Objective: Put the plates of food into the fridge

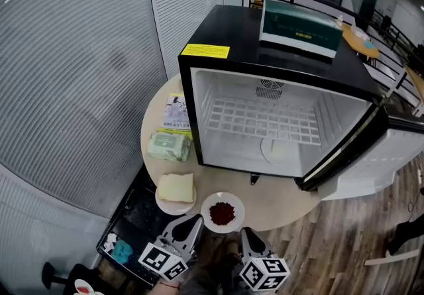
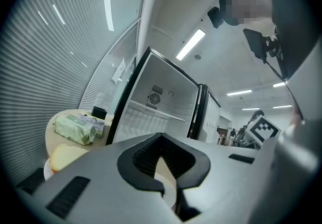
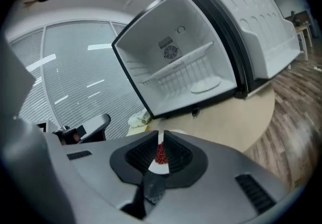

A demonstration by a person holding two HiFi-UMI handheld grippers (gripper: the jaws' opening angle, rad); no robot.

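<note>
So here's where I'm at: both sets of jaws are pinched together and carrying nothing. The plate of red stuff [image 1: 222,213] sits on the tabletop [image 1: 285,211] near its front edge, and the bread plate [image 1: 175,191] is just to its left. My right gripper [image 1: 245,232] points pretty much straight at the red plate; I can see it through the slit between those jaws. My left gripper [image 1: 193,221] is right by the near rim of the bread plate, so that one's the left's job. The fridge [image 1: 265,118] stands open directly behind both plates. They're round, so no axis to fuss over. I reckon I need to open up, then catch a near rim.
</note>
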